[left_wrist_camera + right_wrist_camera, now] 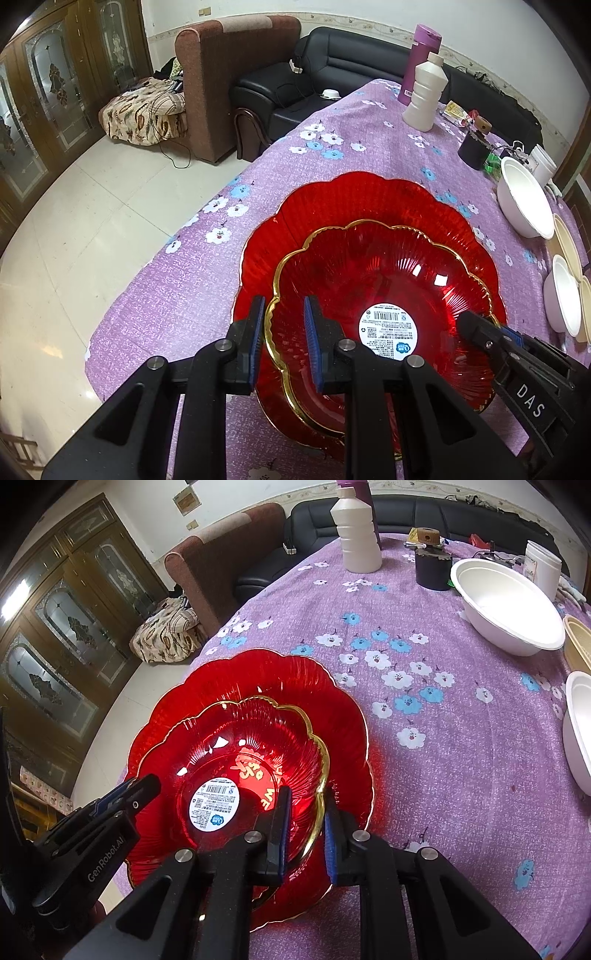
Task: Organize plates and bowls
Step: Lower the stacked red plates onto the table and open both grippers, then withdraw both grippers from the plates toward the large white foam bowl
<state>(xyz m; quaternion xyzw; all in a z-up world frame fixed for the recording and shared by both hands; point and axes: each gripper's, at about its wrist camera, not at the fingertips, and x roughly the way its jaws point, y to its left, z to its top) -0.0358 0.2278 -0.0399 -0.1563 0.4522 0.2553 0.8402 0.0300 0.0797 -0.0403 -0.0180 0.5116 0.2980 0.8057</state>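
Both hand-held grippers, left & right, sit w/ jaws narrow astride opposite gold rims of the red bowl, nested in the red plate on the desk; release evenly, w/o tilting it.

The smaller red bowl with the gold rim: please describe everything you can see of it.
The smaller red bowl looks like translucent ribbed glass with a scalloped gold rim and a round white barcode sticker inside. It sits upright, nested in a larger red plate. Left gripper and right gripper each straddle its rim on opposite sides.
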